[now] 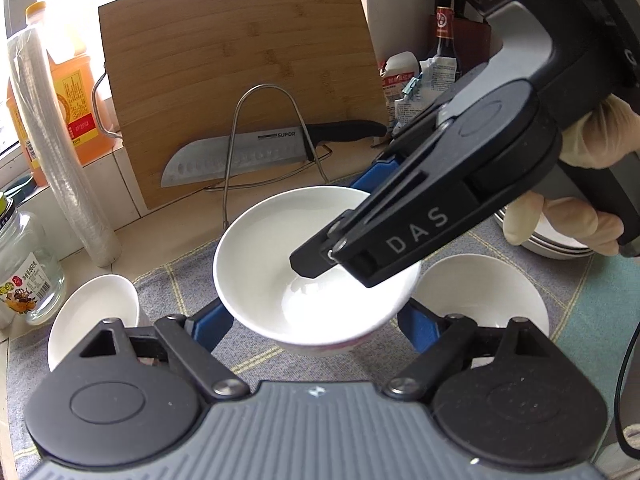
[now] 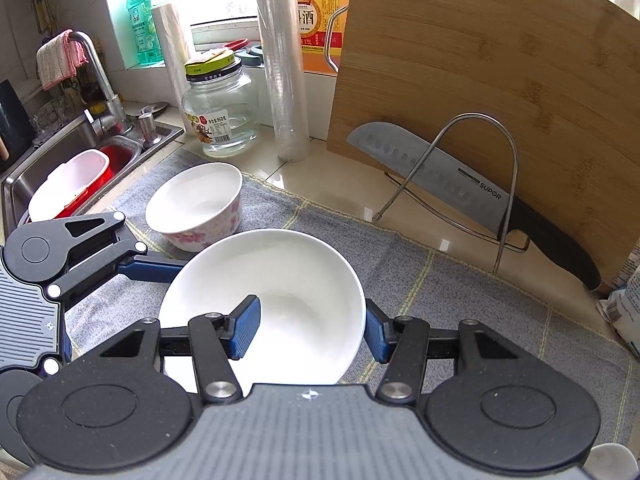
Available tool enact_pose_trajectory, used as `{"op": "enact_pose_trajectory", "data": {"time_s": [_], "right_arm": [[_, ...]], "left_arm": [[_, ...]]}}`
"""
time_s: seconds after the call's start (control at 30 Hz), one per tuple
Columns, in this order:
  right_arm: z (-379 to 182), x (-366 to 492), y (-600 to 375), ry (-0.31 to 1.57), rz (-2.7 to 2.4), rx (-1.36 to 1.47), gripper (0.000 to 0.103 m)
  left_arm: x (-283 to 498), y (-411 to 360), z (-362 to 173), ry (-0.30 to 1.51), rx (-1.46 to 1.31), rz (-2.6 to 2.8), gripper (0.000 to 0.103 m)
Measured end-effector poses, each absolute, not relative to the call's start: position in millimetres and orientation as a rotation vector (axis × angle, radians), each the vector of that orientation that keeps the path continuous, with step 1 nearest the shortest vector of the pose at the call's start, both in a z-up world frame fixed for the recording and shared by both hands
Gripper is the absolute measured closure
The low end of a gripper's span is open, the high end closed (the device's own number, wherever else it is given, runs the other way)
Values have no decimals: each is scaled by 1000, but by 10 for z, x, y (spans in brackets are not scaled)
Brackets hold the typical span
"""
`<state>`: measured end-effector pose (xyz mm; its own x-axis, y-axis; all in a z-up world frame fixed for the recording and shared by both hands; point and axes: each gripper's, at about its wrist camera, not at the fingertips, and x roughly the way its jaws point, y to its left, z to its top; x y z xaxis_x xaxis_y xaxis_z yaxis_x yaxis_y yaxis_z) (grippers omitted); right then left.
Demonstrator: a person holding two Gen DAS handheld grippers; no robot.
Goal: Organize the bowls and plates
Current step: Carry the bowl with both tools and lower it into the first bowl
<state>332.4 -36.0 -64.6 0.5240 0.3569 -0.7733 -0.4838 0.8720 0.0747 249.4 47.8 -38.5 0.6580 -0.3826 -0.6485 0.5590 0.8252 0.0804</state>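
Beside the bamboo cutting board (image 2: pixel 500 92), which leaned upright at the back of the counter, a wire rack (image 2: pixel 472 184) held a broad knife (image 2: pixel 432 176) flat against the board's face. Left of the board stood a roll of clear film (image 2: pixel 284 72), and left of that a glass jar (image 2: pixel 220 112) with a little clear liquid at its bottom. An orange bottle (image 2: pixel 316 12) sat behind the film on the sill. Far left of the board lay the sink (image 2: pixel 60 152), holding a white tub and a red basin.

In front of the board a grey checked cloth (image 2: pixel 460 300) covered the counter, with bare cloth to the right of the rack's foot.

The white bowl (image 2: pixel 280 304), empty, was in front of the board and off the cloth, gripped by both tools. The right gripper (image 2: pixel 308 332) was clamped on its rim, one blue finger (image 2: pixel 246 332) inside and the other outside the wall. The left gripper (image 1: pixel 316 316) had its jaws on the bowl's two outer sides, though its pads were hidden behind the bowl, so I could not tell whether they pressed. A gloved hand (image 1: pixel 580 208) held the right tool.

A flowered bowl (image 2: pixel 196 208), empty, stood on the cloth between the jar and the held bowl. Another empty bowl (image 1: pixel 480 300) stood right of the held one, with stacked dishes (image 1: pixel 552 240) beyond it.
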Motion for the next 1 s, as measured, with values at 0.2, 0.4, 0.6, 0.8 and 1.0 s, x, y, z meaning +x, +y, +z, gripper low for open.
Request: {"op": "enact_pose_trajectory", "data": {"time_s": [0.2, 0.4, 0.6, 0.8, 1.0], "right_arm": [[-595, 3116, -540, 885, 451, -145, 43], [-624, 2924, -719, 906, 385, -126, 43], [-627, 2724, -871, 920, 339, -103, 43], [-664, 2587, -924, 936, 310, -94, 43], [-706, 2509, -968, 952, 299, -77, 43]], "left_arm": [[2349, 317, -343, 658, 288, -595, 15], [2225, 149, -358, 657, 297, -660, 15], [2117, 17, -372, 654, 317, -712, 15], [2043, -42, -399, 665, 332, -742, 15], [1993, -89, -448, 685, 336, -759, 15]]}}
